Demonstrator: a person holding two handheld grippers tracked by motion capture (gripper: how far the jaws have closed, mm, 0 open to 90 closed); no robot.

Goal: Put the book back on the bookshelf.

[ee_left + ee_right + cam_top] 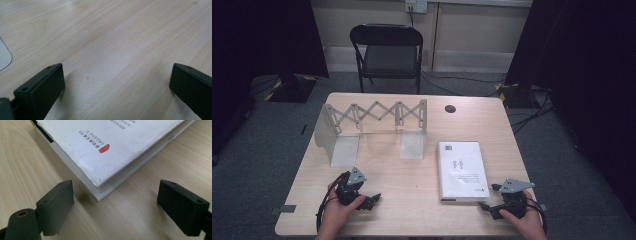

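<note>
A white book (461,170) lies flat on the right half of the wooden table (422,210). Its near corner (100,192) sits just ahead of my right gripper (115,202), whose jaws stand wide apart on either side of that corner without touching it. In the high view the right gripper (488,207) rests near the table's front right, held by a hand. My left gripper (373,200) lies at the front left, open, with bare wood between its jaws (117,82).
A metal expanding book rack (372,122) with scissor links and two upright plates stands at the back left of the table. A dark round hole (450,108) is in the tabletop behind the book. A black folding chair (387,50) stands beyond the table.
</note>
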